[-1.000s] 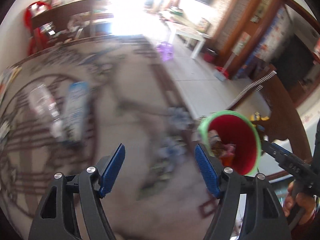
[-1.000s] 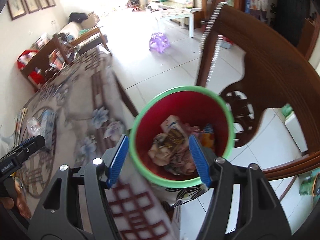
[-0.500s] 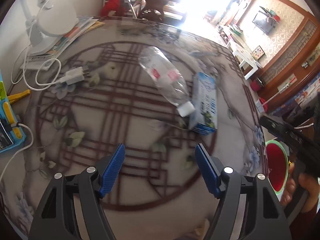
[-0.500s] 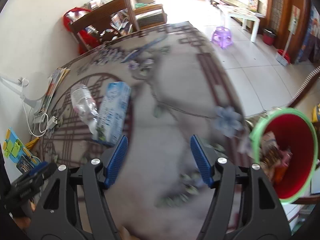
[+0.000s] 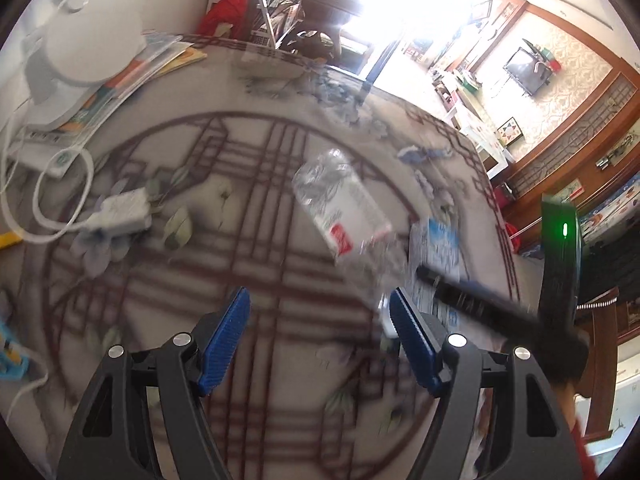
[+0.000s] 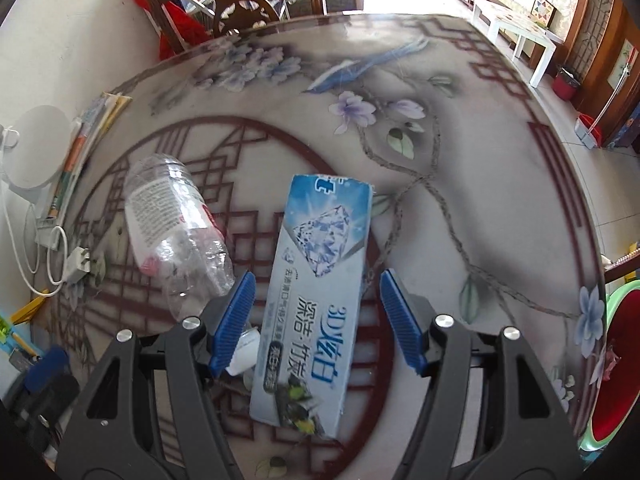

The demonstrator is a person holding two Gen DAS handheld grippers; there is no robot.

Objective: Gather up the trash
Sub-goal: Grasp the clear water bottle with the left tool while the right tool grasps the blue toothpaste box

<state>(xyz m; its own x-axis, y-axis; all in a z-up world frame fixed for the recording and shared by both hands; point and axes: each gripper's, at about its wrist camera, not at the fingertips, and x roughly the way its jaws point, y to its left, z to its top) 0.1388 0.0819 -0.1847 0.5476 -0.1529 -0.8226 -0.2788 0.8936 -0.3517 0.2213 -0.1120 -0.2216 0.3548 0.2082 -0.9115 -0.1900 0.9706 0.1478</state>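
A blue-and-white toothpaste box (image 6: 320,292) lies flat on the patterned table (image 6: 460,184), between the open fingers of my right gripper (image 6: 316,322). A clear empty plastic bottle (image 6: 176,232) lies beside it on the left, its white cap (image 6: 244,354) near the left fingertip. In the left wrist view the bottle (image 5: 344,216) and the box (image 5: 440,252) lie ahead and to the right of my open, empty left gripper (image 5: 320,336). The right gripper's body crosses over the box there. A red bin with a green rim (image 6: 612,364) shows past the table's right edge.
A white charger with cable (image 5: 120,212), a white lamp base (image 5: 80,56) and a stack of books (image 5: 132,76) lie at the table's left. A wooden chair (image 6: 224,8) stands at the far side. Blue and yellow items (image 6: 12,320) lie at the left edge.
Both grippers have swung from the red bin to the table. The right gripper has come down around the toothpaste box. The left gripper has moved nearer the bottle.
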